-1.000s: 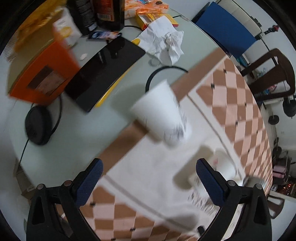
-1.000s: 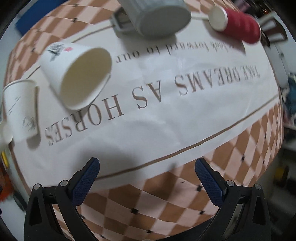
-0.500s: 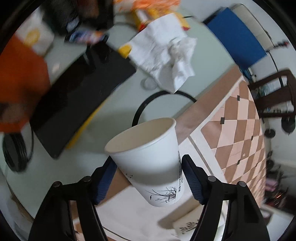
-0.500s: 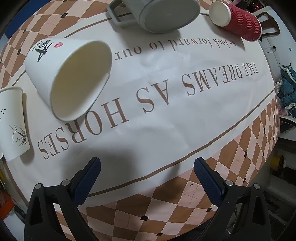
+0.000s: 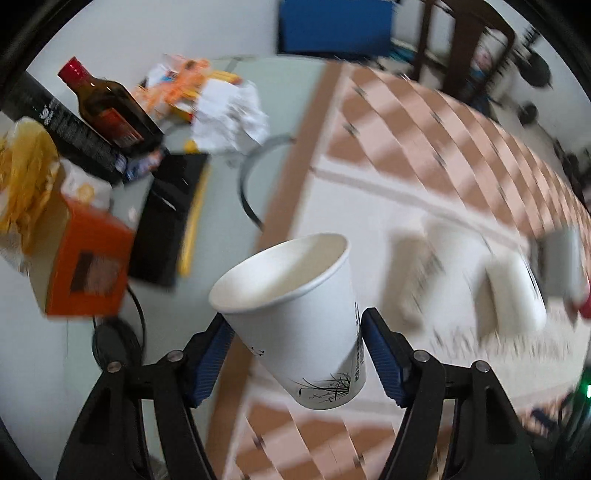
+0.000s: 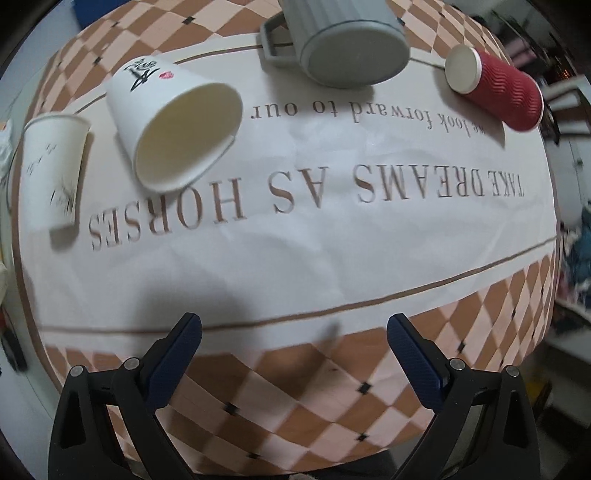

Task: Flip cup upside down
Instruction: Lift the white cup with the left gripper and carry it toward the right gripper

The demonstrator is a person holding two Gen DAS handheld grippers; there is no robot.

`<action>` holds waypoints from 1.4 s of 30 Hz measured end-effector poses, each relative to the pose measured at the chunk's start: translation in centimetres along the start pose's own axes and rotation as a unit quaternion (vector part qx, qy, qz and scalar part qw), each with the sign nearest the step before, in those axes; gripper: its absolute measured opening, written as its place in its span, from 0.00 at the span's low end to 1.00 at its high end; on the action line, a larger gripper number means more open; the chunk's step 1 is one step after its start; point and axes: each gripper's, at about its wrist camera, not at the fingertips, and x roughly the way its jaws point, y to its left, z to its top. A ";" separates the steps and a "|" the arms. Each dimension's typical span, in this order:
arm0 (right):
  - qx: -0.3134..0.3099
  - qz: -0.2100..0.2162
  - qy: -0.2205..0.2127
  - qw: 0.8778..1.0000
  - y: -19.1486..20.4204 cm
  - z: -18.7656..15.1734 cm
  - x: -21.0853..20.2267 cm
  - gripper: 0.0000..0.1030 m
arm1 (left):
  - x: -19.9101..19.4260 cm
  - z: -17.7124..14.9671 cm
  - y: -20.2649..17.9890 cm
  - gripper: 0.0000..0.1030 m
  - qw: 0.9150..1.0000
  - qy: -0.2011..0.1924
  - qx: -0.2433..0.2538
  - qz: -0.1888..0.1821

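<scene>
My left gripper (image 5: 295,332) is shut on a white paper cup (image 5: 295,314) with a grass drawing, held above the table, mouth up and tilted away. The same cup (image 6: 51,173) shows at the left in the right wrist view. A second white paper cup (image 6: 173,125) with black calligraphy lies on its side, mouth toward me. A grey mug (image 6: 343,40) lies at the back and a red ribbed cup (image 6: 498,88) lies on its side at the back right. My right gripper (image 6: 295,354) is open and empty over the near edge of the checkered cloth (image 6: 332,387).
Left of the cloth are an orange box (image 5: 85,266), a black tablet (image 5: 166,218), a dark bottle (image 5: 107,107), crumpled paper (image 5: 229,118) and a black cable (image 5: 251,192). A blue chair (image 5: 332,26) stands behind the table.
My left gripper closed on the grass-drawing cup and lifted it, then swung round to the right. My right gripper has stayed open and drifted only slightly.
</scene>
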 end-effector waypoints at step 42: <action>0.031 -0.038 -0.015 0.999 -22.8 -7.8 2.6 0.98 | 5.6 -16.3 -27.9 0.81 0.968 0.147 0.169 -0.115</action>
